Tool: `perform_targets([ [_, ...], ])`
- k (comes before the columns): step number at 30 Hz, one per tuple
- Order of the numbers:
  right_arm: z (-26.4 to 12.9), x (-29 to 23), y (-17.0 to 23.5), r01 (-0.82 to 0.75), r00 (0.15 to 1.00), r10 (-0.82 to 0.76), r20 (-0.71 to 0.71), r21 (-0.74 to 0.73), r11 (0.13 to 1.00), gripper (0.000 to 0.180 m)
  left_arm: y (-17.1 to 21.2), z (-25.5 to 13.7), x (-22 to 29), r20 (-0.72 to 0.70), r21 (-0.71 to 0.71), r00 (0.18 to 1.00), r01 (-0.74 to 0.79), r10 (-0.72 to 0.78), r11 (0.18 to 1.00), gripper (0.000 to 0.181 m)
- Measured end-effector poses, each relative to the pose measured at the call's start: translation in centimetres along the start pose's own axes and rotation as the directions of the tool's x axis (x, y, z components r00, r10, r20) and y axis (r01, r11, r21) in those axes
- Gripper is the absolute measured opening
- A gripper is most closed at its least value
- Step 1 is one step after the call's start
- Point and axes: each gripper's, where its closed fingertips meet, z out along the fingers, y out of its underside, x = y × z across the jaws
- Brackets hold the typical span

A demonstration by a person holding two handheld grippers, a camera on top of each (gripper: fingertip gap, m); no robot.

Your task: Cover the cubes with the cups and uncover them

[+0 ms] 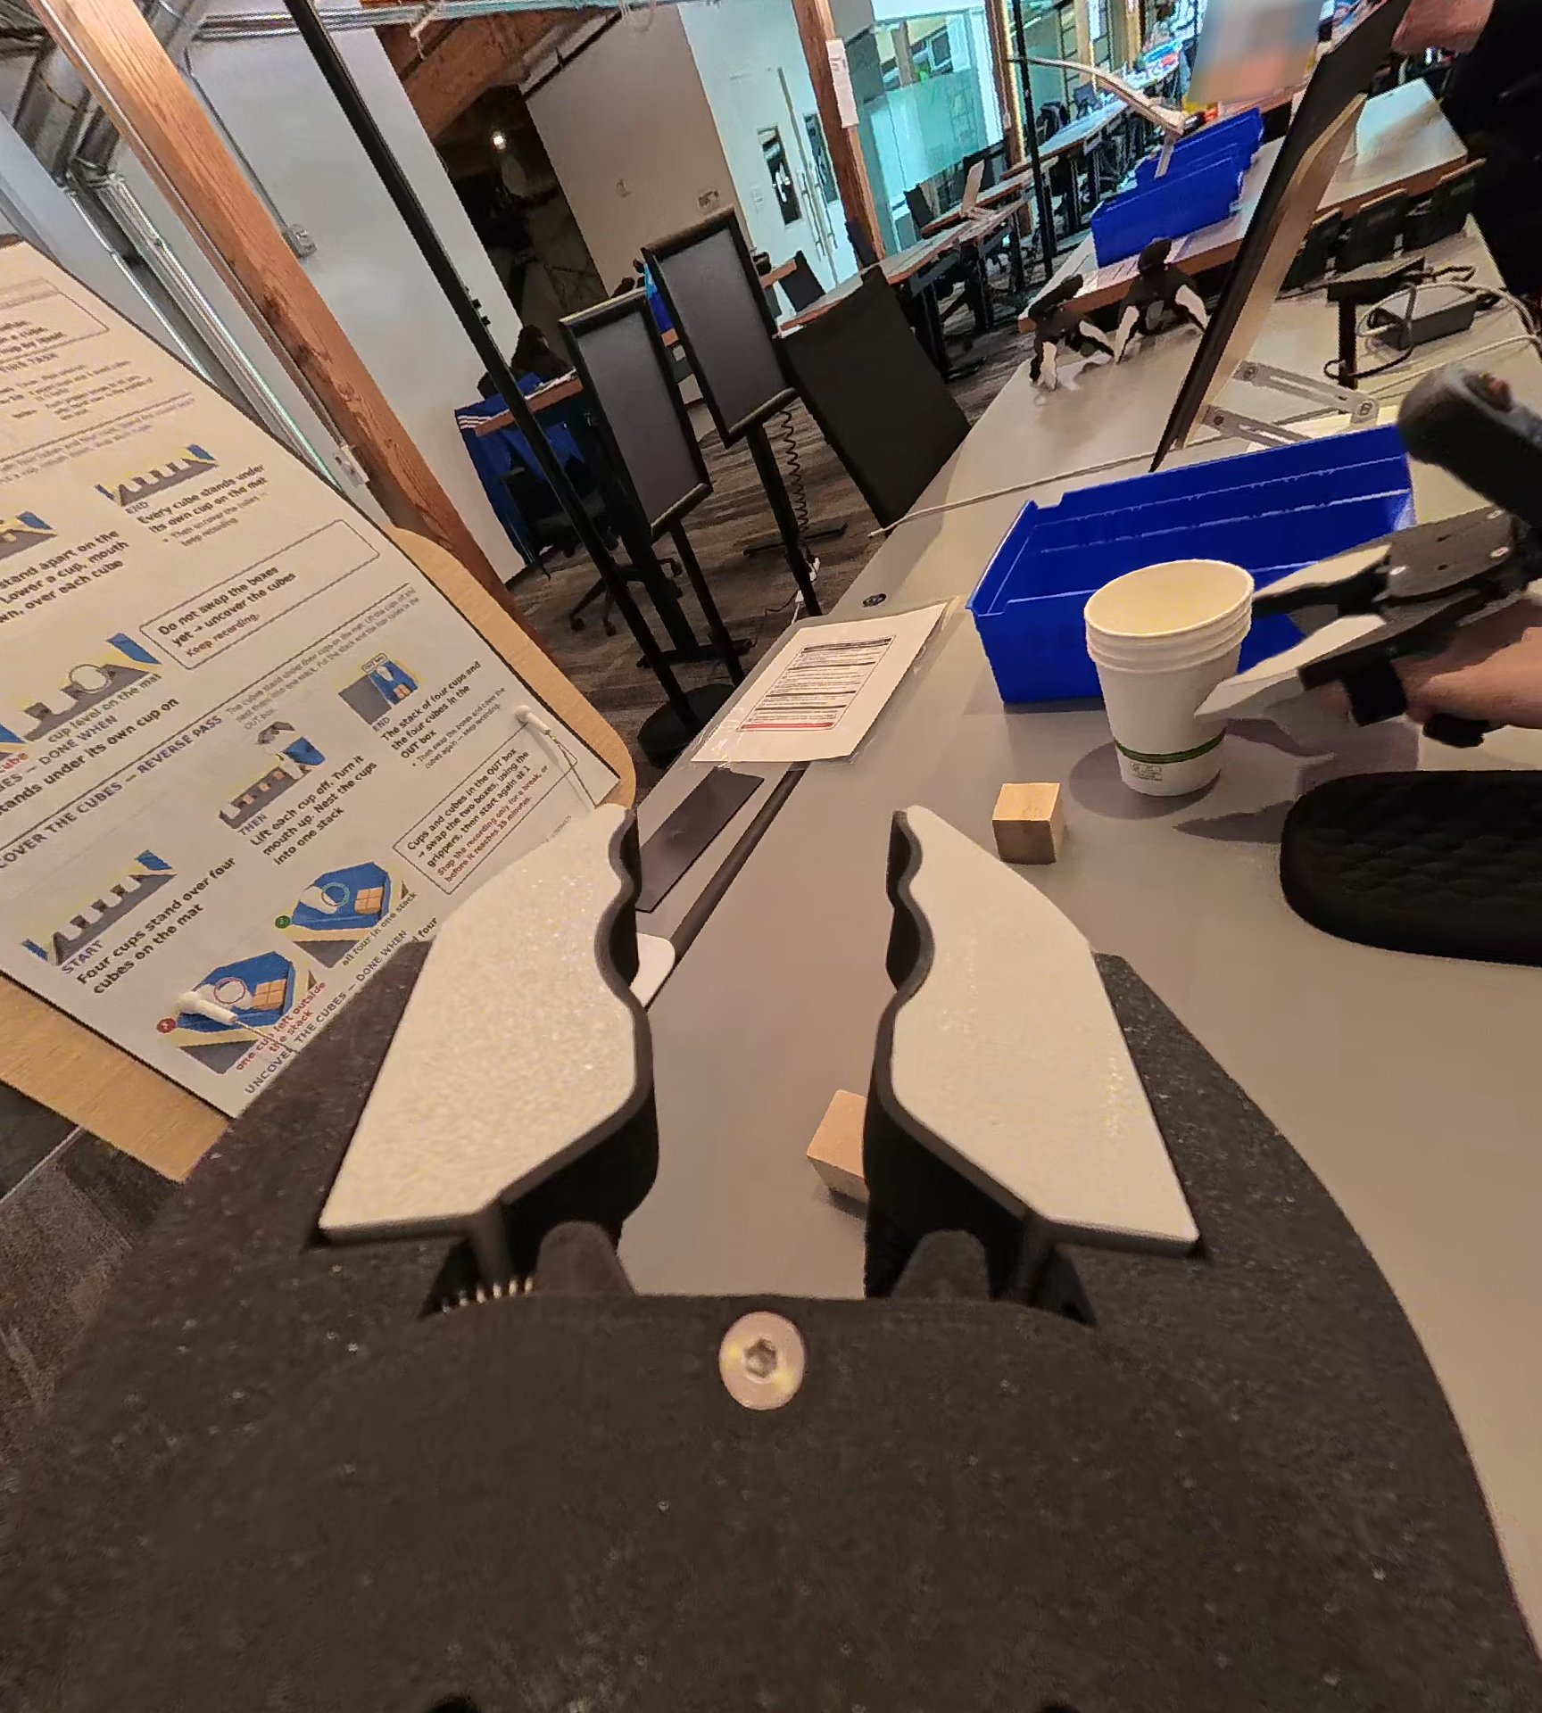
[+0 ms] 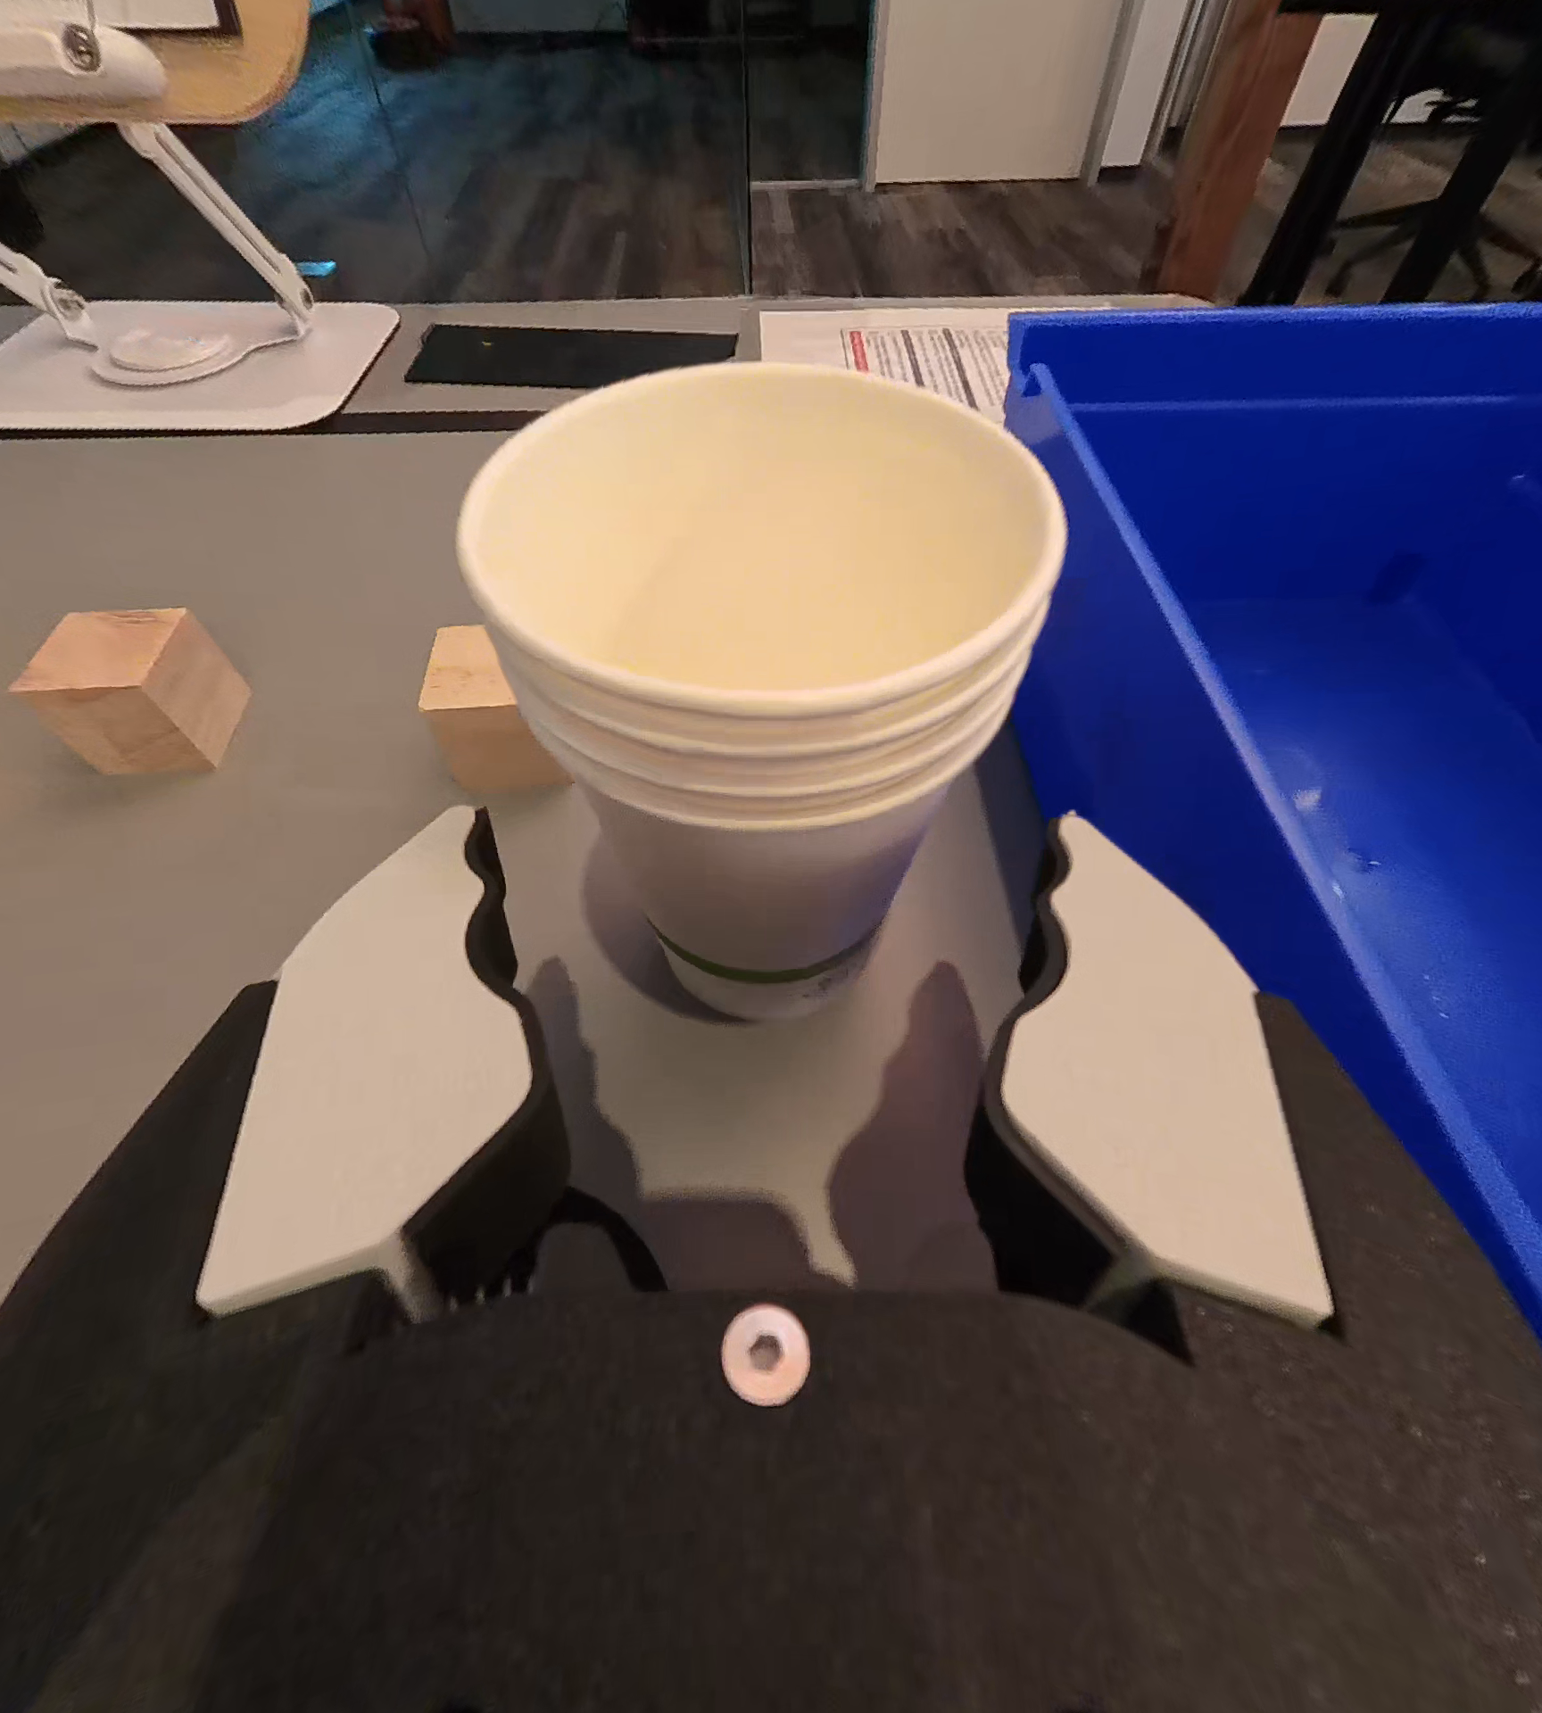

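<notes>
At nine o'clock my left gripper [image 1: 763,936] hung agape and empty over the table [image 1: 1305,1159], one cube [image 1: 840,1145] by its right finger. Toward three o'clock my right gripper [image 2: 767,913] spread wide around the nested cups [image 2: 753,640], touching nothing. I judged a low squeeze might lift all together, or tip them onto the cube [image 2: 480,709] behind.

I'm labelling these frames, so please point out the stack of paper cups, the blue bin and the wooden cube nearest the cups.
stack of paper cups [image 2: 753,862]: right wrist view, outer side wall.
blue bin [image 2: 1120,649]: right wrist view, near left wall.
wooden cube [image 2: 471,723]: right wrist view, front face.
</notes>
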Motion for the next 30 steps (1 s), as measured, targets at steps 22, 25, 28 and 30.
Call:
perform_targets([
  [22,3.9,-0.3,-0.4,0.047,0.994,-0.052,0.098,0.057,0.997,0.101,0.4,-0.6,-0.7,0.005,-0.001,1.0,0.023,-0.023,1.0,0.049],
  [25,3.8,-0.4,-0.3,0.051,0.993,-0.056,0.103,0.048,0.998,0.1,0.3,-0.7,-0.7,0.003,0.002,1.0,0.029,-0.029,1.0,0.049],
  [28,3.5,-0.8,-0.6,0.044,0.991,-0.052,0.127,0.062,0.997,0.099,0.3,-0.7,-0.7,0.003,0.001,1.0,0.028,-0.028,1.0,0.049],
  [30,3.2,-1.1,-0.8,0.029,0.988,-0.04,0.15,0.07,0.997,0.099,0.3,-0.7,-0.6,0.0,0.001,1.0,0.024,-0.024,1.0,0.049],
])
